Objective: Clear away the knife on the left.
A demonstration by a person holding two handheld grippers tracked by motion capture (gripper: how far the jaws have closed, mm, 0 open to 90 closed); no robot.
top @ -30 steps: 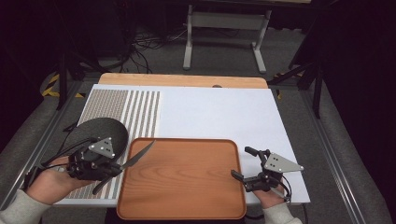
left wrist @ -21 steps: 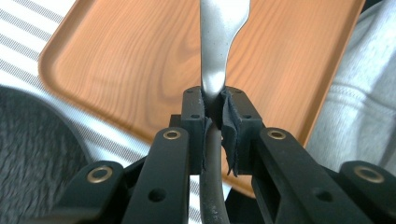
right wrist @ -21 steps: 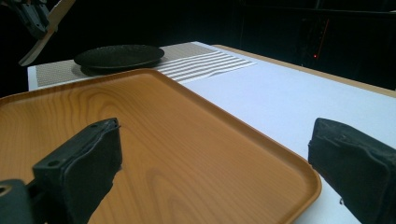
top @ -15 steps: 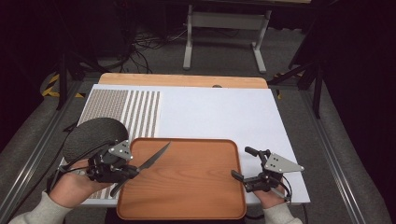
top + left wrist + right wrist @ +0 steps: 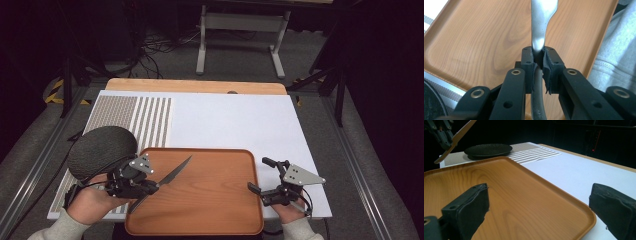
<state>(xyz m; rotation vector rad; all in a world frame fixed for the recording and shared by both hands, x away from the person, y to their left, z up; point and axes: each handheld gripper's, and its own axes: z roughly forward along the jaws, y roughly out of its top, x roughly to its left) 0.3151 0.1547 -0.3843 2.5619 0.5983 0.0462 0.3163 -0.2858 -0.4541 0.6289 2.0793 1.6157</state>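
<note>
holding a knife [image 5: 172, 174] by the narrow neck between blade and handle, the left claw [image 5: 150, 187] has its pads clamped tight on the metal, as the left gripper view shows with the blade [image 5: 543, 15] rising away from the jaws and the dark handle [image 5: 537, 100] running back beneath them. from the high view the knife hangs over the left part of the wooden tray [image 5: 220, 220], tip pointing up and to the right, handle end sticking out past the tray's left rim; in the right gripper view it looks lifted clear of the wood, not resting on it. the right claw [image 5: 260, 192] is spread wide and grips nothing, sitting at the tray's right edge with its jaws on either side of the near right corner [image 5: 584, 215]. a dark round plate [image 5: 102, 150] lies on the patterned mat [image 5: 150, 117] on the bench [image 5: 240, 120], just left of the tray and behind the left hand [image 5: 92, 205]. by my reading the pick-up is done and the carry is well along: the knife is over the tray but not set down. what is left seems to be lowering it flat onto the wood, opening the left claw and drawing the hand back, while the right claw waits by the rim or steadies the tray.
</note>
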